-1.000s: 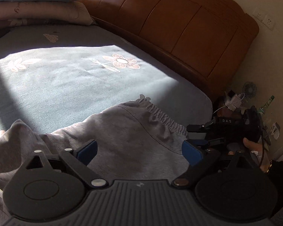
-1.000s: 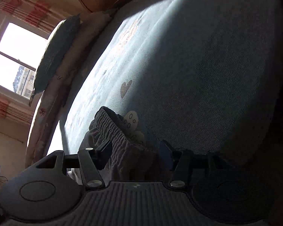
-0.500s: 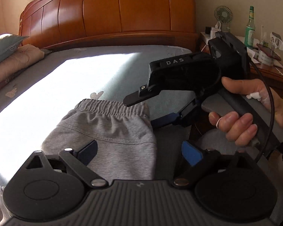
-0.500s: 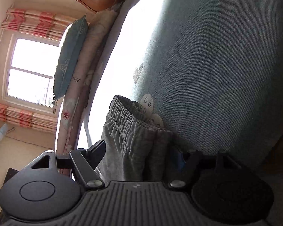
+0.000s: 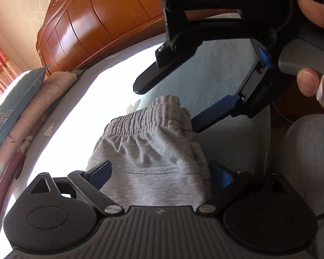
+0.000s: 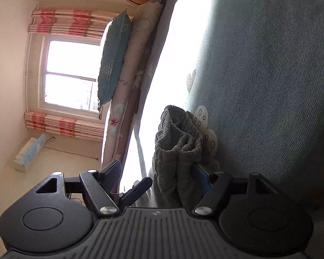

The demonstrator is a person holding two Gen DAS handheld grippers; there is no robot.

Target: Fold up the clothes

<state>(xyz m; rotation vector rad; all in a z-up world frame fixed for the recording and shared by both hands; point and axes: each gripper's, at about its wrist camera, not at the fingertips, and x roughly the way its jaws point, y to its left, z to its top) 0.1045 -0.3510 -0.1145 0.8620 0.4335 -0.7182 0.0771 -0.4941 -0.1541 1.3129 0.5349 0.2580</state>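
My right fingers (image 5: 172, 108) had just been opening, spread around the grey trousers (image 5: 153, 151); left fingers (image 5: 159, 173) also spread. I judged both should pinch the waistband squarely.

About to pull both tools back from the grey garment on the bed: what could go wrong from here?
The right tool has just been opening its jaws with the grey garment between them; its bunched waistband may spring the fold apart. The left tool sits close under the right one, so they could clash.
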